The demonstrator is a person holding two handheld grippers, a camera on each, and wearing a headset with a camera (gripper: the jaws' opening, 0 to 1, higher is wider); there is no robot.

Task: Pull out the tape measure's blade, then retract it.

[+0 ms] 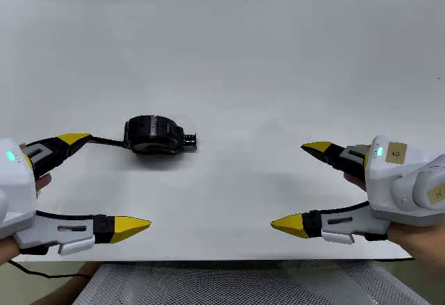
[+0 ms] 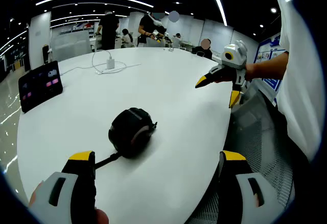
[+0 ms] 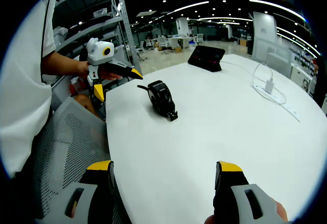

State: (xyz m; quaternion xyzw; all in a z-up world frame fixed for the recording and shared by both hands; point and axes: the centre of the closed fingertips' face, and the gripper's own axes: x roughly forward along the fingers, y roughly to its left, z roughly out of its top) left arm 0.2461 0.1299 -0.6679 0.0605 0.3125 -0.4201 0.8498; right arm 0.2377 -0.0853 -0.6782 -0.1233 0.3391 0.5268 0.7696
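The bench (image 1: 278, 76) is white and smooth with a soft sheen. The tape measure (image 1: 154, 135) has a black, mostly matt plastic-looking case. The left hand-held gripper (image 1: 117, 180) and the right hand-held gripper (image 1: 288, 186) look like smooth moulded plastic with matt yellow tips. The grey mesh seat (image 1: 229, 284) looks woven.

No legible text. Small tan paper sticker (image 1: 395, 153) on the white-bodied right gripper (image 1: 287, 186), well right of the black round tape measure (image 1: 154, 135): dark marks, too small to read. Tape measure casing: no readable brand. Black tablet screen (image 2: 41, 85) beyond the tape measure: pink tiles, illegible.
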